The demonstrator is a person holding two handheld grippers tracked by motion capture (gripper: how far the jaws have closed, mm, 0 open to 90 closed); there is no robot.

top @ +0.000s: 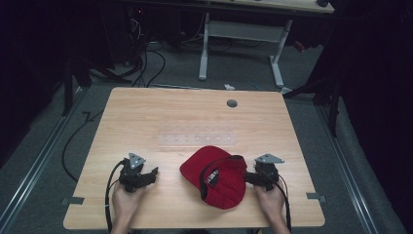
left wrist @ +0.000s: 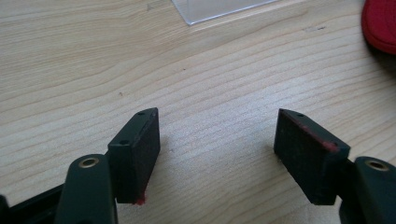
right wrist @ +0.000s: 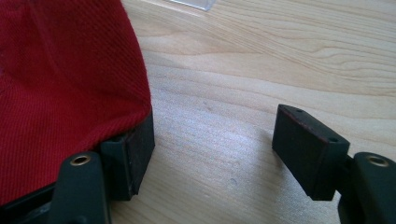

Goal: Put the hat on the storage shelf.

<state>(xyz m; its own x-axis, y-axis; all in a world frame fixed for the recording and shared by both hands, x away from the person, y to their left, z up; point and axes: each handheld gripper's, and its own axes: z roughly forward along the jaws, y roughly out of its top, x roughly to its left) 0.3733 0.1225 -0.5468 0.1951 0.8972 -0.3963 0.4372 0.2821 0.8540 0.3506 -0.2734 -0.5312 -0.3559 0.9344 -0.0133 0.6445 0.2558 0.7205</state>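
A red cap (top: 214, 175) lies on the near half of the wooden table (top: 146, 117), a little right of the middle, upside down with its dark lining and a label facing up; the print on that label is too small to read. The right gripper (top: 249, 177) sits at the cap's right edge, held by the person's right hand (top: 271, 200), whose forearm is cut off by the bottom of the high view. In the right gripper view the jaws stand wide apart with bare wood between them, and the cap (right wrist: 60, 88) hangs over one jaw, hiding its top and outer side, so whether the cloth rests on that jaw or merely lies in front of it cannot be told; nothing is pinched between the pads. The left gripper (top: 152, 173) rests well apart from the cap, to its left, in the left hand (top: 125, 202). Its own view shows the jaws spread wide over plain wood, holding nothing, with a sliver of the cap (left wrist: 380, 23) cut off at the upper right corner. A clear plastic sheet (top: 197, 138) lies flat beyond the cap, faint and hard to make out against the wood. A small grey cap plug (top: 232, 103) sits near the far edge. The floor around the table is dark, with cables barely distinguishable.
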